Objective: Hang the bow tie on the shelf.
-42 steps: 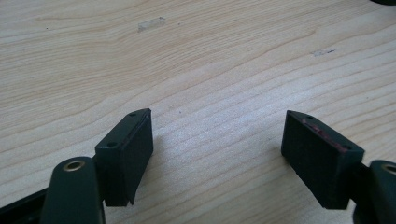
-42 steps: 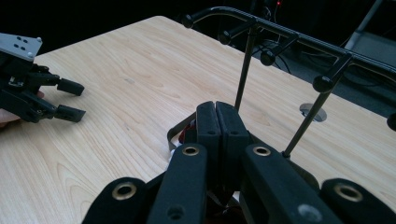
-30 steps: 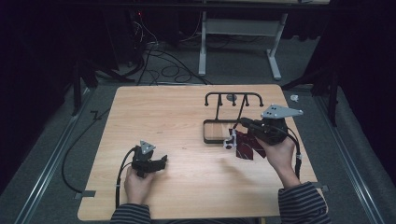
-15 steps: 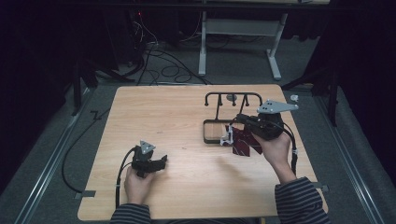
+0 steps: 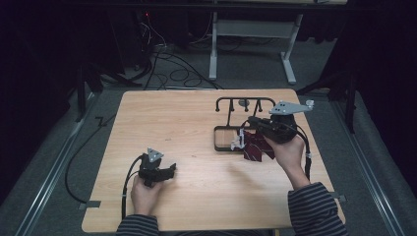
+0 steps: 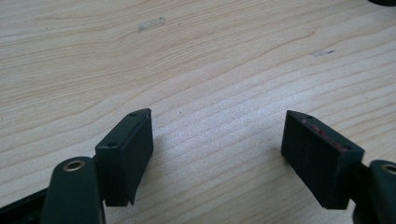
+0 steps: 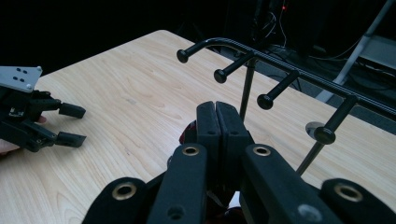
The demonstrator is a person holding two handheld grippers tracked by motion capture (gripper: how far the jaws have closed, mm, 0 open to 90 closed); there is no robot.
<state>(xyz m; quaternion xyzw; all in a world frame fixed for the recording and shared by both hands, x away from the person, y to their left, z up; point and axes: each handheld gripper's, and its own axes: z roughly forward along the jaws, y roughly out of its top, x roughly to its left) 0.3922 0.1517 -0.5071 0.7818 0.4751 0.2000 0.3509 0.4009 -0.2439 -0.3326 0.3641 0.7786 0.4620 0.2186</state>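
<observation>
Dark red item [image 5: 255, 147], perhaps folded cloth, white tag attached: we find it clamped in the closed right gripper [image 5: 251, 129], above the worktop [image 5: 196, 118] beside the black peg rack [image 5: 246, 102]. Left gripper [image 6: 217, 149]: wide open, empty, resting on the worktop.

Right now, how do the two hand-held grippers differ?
The left gripper has its jaws wide apart with nothing between them, low over the table; the right gripper has its jaws shut on a dark red cloth. The left is near the front edge, the right by the black peg rack. Both have black jaws.
</observation>
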